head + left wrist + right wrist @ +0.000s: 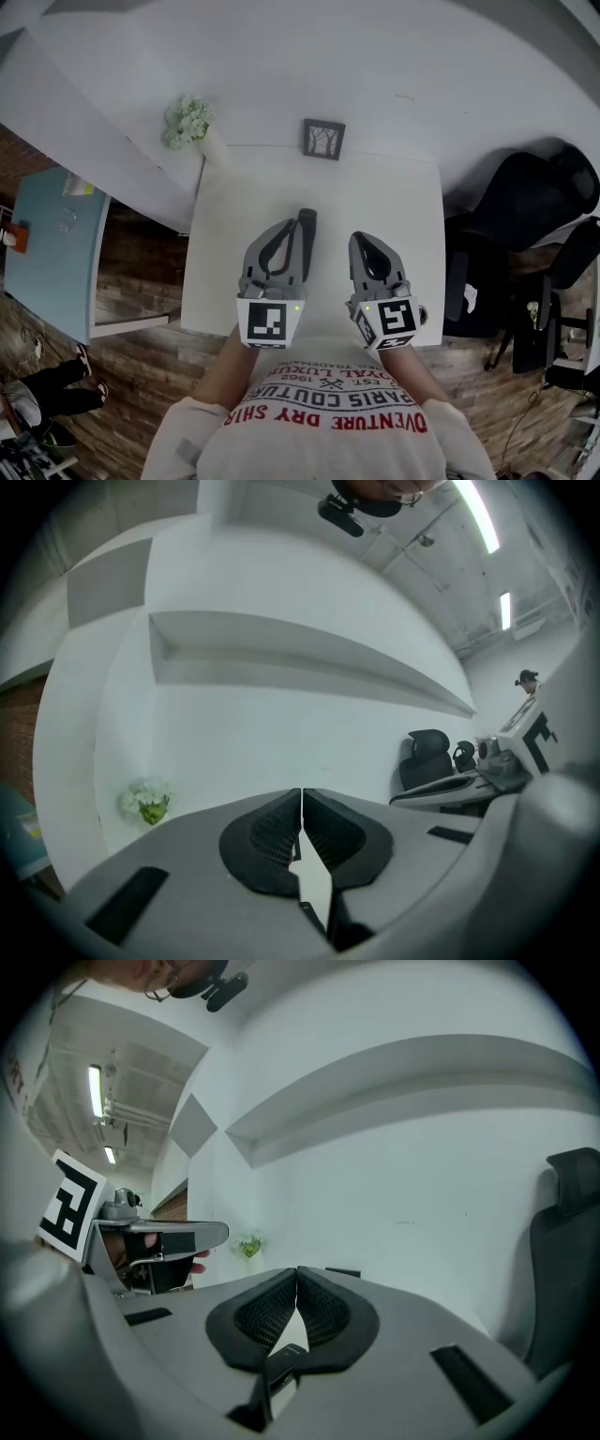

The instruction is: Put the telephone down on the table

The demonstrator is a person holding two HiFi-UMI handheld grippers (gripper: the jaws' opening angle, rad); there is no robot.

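Jaws clenched shut on nothing on both the left gripper (284,231) and the right gripper (364,242), the dark telephone (307,232) lies on the white table (398,192) between them, close beside the left one, so the put-down looks finished.

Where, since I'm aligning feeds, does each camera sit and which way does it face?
Head view: on the head, steeply down at table, left gripper, right gripper, forearms, shirt.
Left gripper view: on that gripper, along its shut jaws toward the wall.
Right gripper view: same on its gripper; left gripper at left.
Shared: flowers in all three.
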